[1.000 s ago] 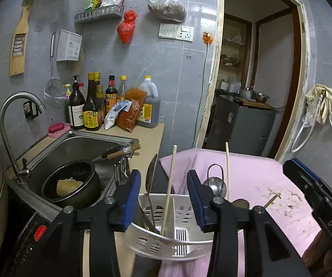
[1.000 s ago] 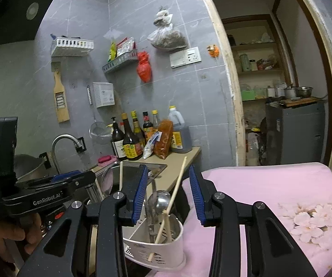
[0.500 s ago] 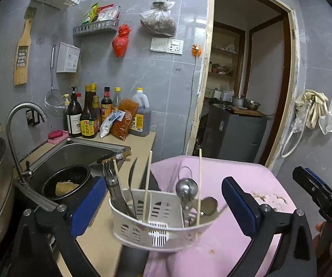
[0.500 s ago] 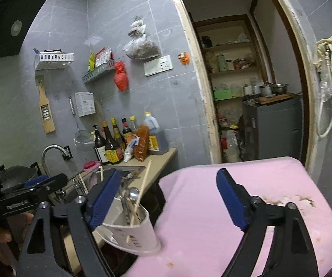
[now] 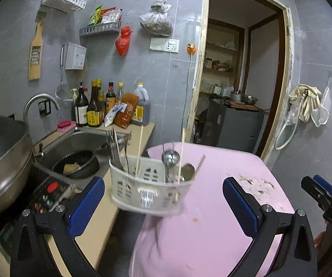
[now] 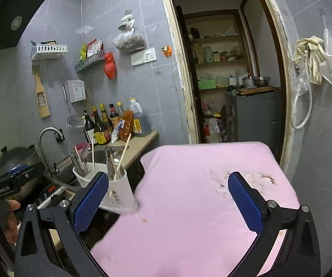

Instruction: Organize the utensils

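Observation:
A white slotted utensil basket (image 5: pixel 147 184) stands at the near left edge of the pink-covered table (image 5: pixel 212 219). It holds wooden chopsticks (image 5: pixel 181 152), metal spoons (image 5: pixel 170 159) and forks (image 5: pixel 113 145). My left gripper (image 5: pixel 163 203) is open wide, short of the basket, its blue pads on either side and touching nothing. My right gripper (image 6: pixel 168 198) has its jaws opening, with only pink cloth between them. The basket (image 6: pixel 119 196) sits behind its left pad (image 6: pixel 92 200). Each gripper shows at the edge of the other's view.
Left of the table runs a beige counter (image 5: pixel 101 219) with a steel sink (image 5: pixel 80 140) holding a black pan (image 5: pixel 78 164). A large wok (image 5: pixel 2 157) sits at the far left. Sauce bottles (image 5: pixel 96 110) line the wall. A doorway (image 5: pixel 242 80) opens behind the table.
Both grippers went from nearly shut to wide open and drew back from the basket, which now looks farther away. The basket stays on the table's edge.

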